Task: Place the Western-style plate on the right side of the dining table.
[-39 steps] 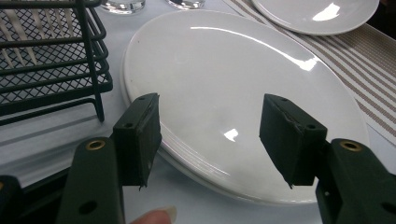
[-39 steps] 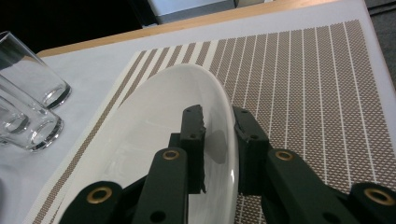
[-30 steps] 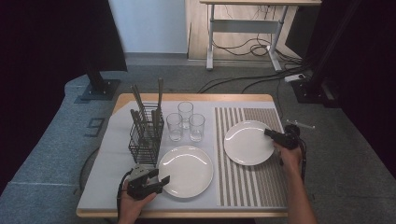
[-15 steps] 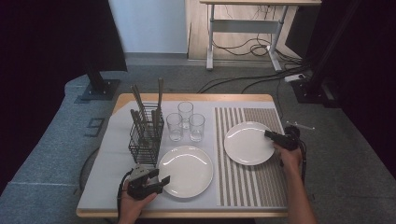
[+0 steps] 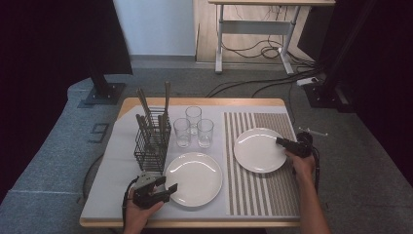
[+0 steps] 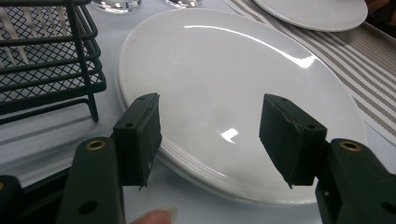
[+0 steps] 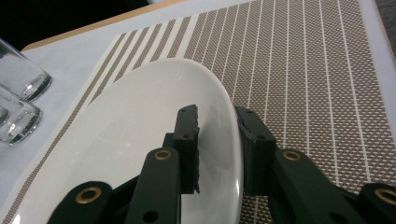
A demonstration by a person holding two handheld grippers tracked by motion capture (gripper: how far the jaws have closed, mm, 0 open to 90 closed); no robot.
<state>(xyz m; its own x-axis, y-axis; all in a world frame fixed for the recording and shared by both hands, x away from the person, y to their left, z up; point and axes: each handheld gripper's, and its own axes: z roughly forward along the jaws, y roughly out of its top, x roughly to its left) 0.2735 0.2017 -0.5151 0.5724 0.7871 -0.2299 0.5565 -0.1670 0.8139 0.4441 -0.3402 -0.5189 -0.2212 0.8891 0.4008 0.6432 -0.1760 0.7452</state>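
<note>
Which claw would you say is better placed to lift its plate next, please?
The right claw: its jaws already straddle the rim of the plate on the striped mat, closed onto it. The left claw is open over the near plate, gripping nothing.

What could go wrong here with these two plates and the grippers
The right gripper pinches only the thin rim of the plate on the striped mat, so that plate could tilt or slip if lifted. The left gripper is open, its jaws over the near plate; the wire cutlery basket and three glasses stand close and might get knocked.
</note>
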